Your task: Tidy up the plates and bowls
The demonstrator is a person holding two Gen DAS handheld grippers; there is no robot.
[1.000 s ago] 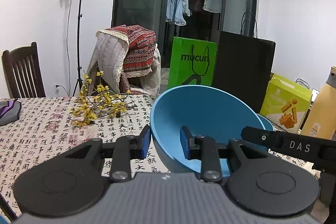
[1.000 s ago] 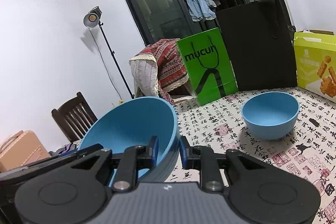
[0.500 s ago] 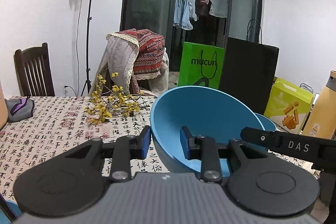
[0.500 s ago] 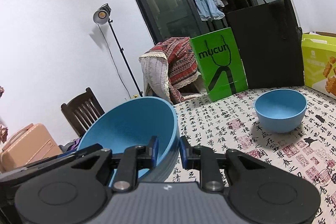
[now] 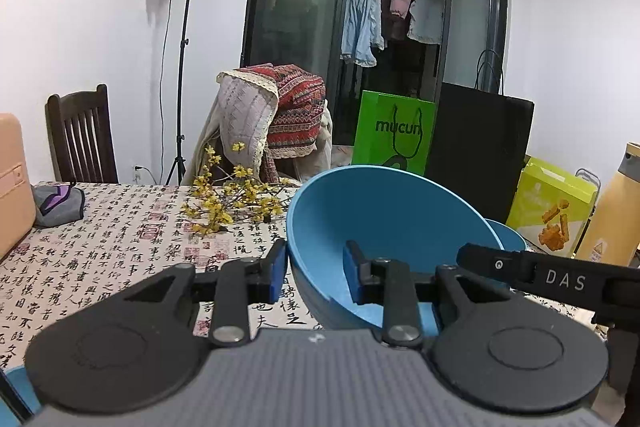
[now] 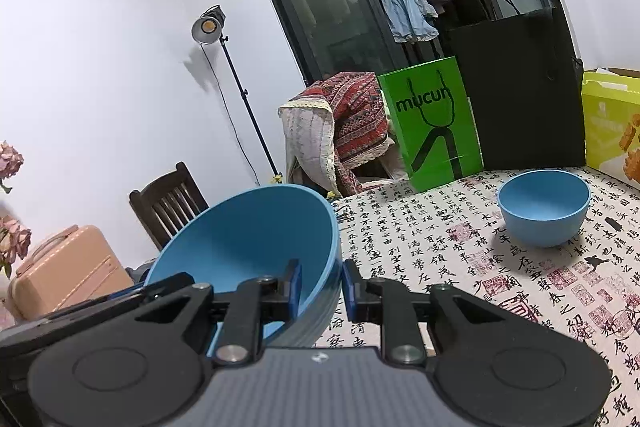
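Note:
A large blue bowl (image 5: 384, 215) hangs tilted above the calligraphy-print tablecloth (image 5: 120, 235), held by both grippers at once. My left gripper (image 5: 315, 267) is shut on the bowl's left wall, one pad outside and one inside. My right gripper (image 6: 320, 285) is shut on the opposite rim of the same large bowl (image 6: 248, 235). In the left wrist view the right gripper's black arm (image 5: 560, 279) reaches in from the right. A smaller blue bowl (image 6: 544, 211) stands upright on the cloth to the right, and its rim (image 5: 506, 237) peeks out behind the large bowl.
A sprig of yellow flowers (image 5: 232, 203) and a grey pouch (image 5: 56, 205) lie on the table's left half. A green bag (image 6: 436, 127), a black bag (image 6: 516, 91) and a yellow box (image 6: 612, 123) line the far edge. A tan bottle (image 5: 612, 203) stands right, a peach suitcase (image 6: 68, 271) left.
Both grippers have carried the large bowl to the left together; the lamp, bags and small bowl slid right in both views, and the suitcase came into view. Both grips are unchanged.

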